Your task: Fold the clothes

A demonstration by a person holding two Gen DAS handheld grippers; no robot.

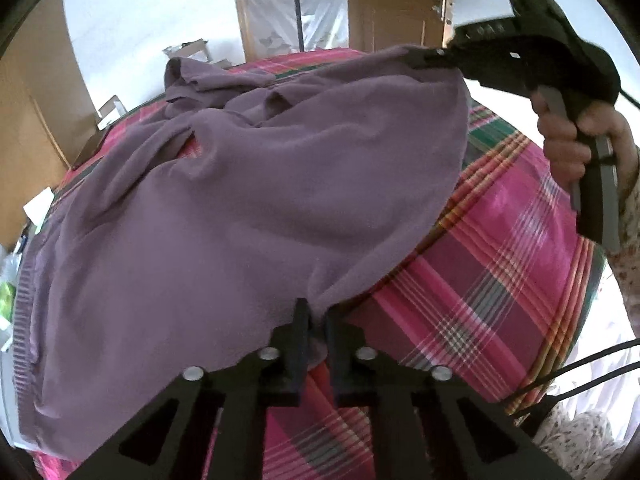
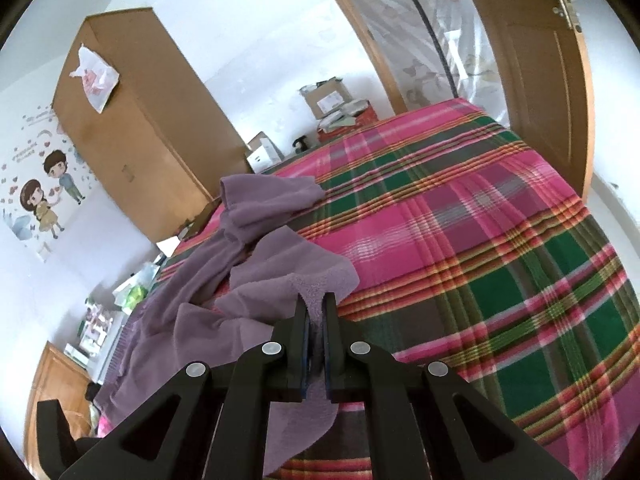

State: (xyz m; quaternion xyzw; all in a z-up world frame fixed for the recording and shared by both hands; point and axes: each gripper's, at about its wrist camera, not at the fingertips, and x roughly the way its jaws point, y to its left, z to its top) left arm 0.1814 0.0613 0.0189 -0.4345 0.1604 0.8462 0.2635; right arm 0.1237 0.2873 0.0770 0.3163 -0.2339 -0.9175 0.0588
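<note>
A purple garment (image 1: 248, 200) lies spread over a pink and green plaid bedspread (image 1: 500, 264). My left gripper (image 1: 316, 312) is shut on the garment's near edge, with cloth pinched between its fingers. My right gripper (image 1: 420, 58), held by a hand, is shut on the far right corner and holds it lifted off the bed. In the right wrist view the right gripper (image 2: 316, 308) pinches a fold of the purple garment (image 2: 260, 272), which trails away to the left across the bedspread (image 2: 480, 240).
A wooden wardrobe (image 2: 132, 140) stands at the left beyond the bed. Cardboard boxes (image 2: 328, 100) and clutter sit by the far wall. A wooden door (image 2: 532, 60) is open at the right. Black cables (image 1: 580, 364) hang near the bed's right edge. A floral sleeve (image 1: 628, 240) is at right.
</note>
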